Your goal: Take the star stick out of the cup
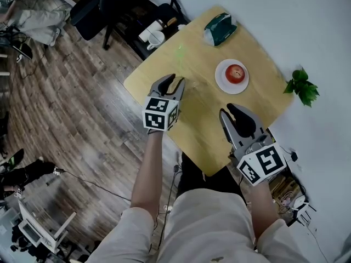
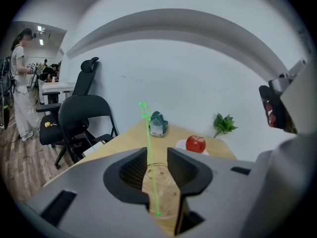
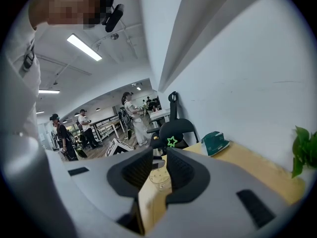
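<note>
A thin green star stick (image 2: 149,148) stands tilted in a clear cup (image 2: 161,188) on the wooden table (image 1: 205,100). My left gripper (image 2: 157,156) is shut on the cup, with a jaw pressed to each side. In the head view the left gripper (image 1: 173,81) sits at the table's left edge, and the star (image 1: 180,52) shows faintly beyond it. My right gripper (image 1: 237,110) hovers over the table's near right part with a narrow gap between its jaws and nothing in it. The right gripper view (image 3: 159,158) looks through that gap at the cup (image 3: 159,178) and the star (image 3: 172,141).
A red apple (image 1: 235,73) rests on a white plate (image 1: 221,81) right of centre. At the table's far edge lies a green and white pouch (image 1: 219,29). A leafy sprig (image 1: 301,86) lies off the right corner. Black chairs (image 1: 109,4) and a white mug (image 1: 155,39) are beyond the table's left side.
</note>
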